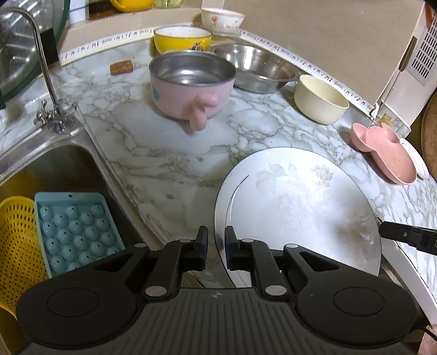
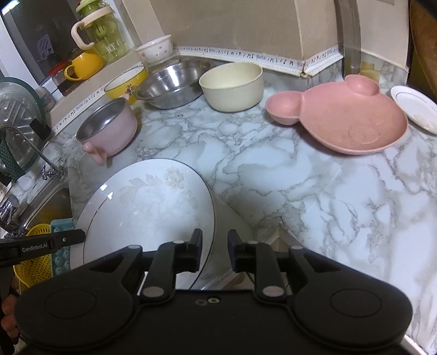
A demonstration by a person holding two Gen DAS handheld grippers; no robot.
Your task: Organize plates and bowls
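A large white floral plate [image 1: 297, 207] [image 2: 147, 207] is held tilted above the marble counter's front edge. My left gripper [image 1: 216, 247] straddles its left rim with a narrow gap; my right gripper [image 2: 215, 250] straddles its right rim the same way. Whether the pads touch the rim cannot be told. A pink bear-shaped plate [image 2: 341, 117] [image 1: 382, 153] and a small white plate [image 2: 415, 109] lie at the right. A pink steel-lined pot [image 1: 191, 84] [image 2: 109, 128], a steel bowl [image 1: 256, 67] [image 2: 172, 82], a cream bowl [image 1: 319, 98] [image 2: 232, 86], a yellow bowl [image 1: 181, 39] [image 2: 127, 82] and a white flowered bowl [image 1: 222, 19] [image 2: 155, 49] stand at the back.
A steel sink [image 1: 54, 169] at the left holds a yellow colander [image 1: 16, 240] and a blue ball tray [image 1: 73, 232]. A tap [image 1: 46, 82] stands behind it. A yellow mug [image 2: 83, 65] and a green bottle [image 2: 103, 32] sit on the ledge.
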